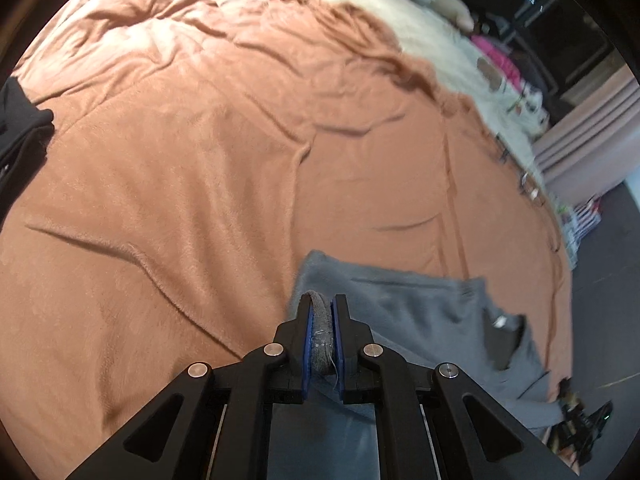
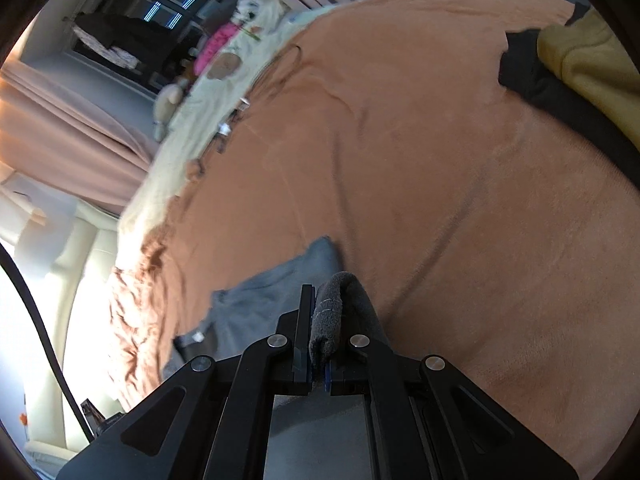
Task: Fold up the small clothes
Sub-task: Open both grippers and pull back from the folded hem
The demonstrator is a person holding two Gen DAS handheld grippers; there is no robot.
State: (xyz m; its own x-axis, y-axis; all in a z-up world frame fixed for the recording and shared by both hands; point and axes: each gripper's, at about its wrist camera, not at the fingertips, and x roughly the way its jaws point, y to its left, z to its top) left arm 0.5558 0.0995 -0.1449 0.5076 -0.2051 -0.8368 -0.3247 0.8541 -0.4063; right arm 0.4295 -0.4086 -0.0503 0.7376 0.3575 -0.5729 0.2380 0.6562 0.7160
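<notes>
Clearly, the left gripper is pinching a rolled edge of the grey garment, jaws clamped on the cloth, while the rest is trailing rightward over the orange blanket. Further right, the right gripper is gripping another bunched edge of the same garment, jaws closed on it. Judging by the thick rolls, either hem might be slipping free, or the fold could be landing crooked if the two grippers travel unevenly. Black clothing and a yellow garment are lying well apart, leaving the blanket ahead unobstructed.
</notes>
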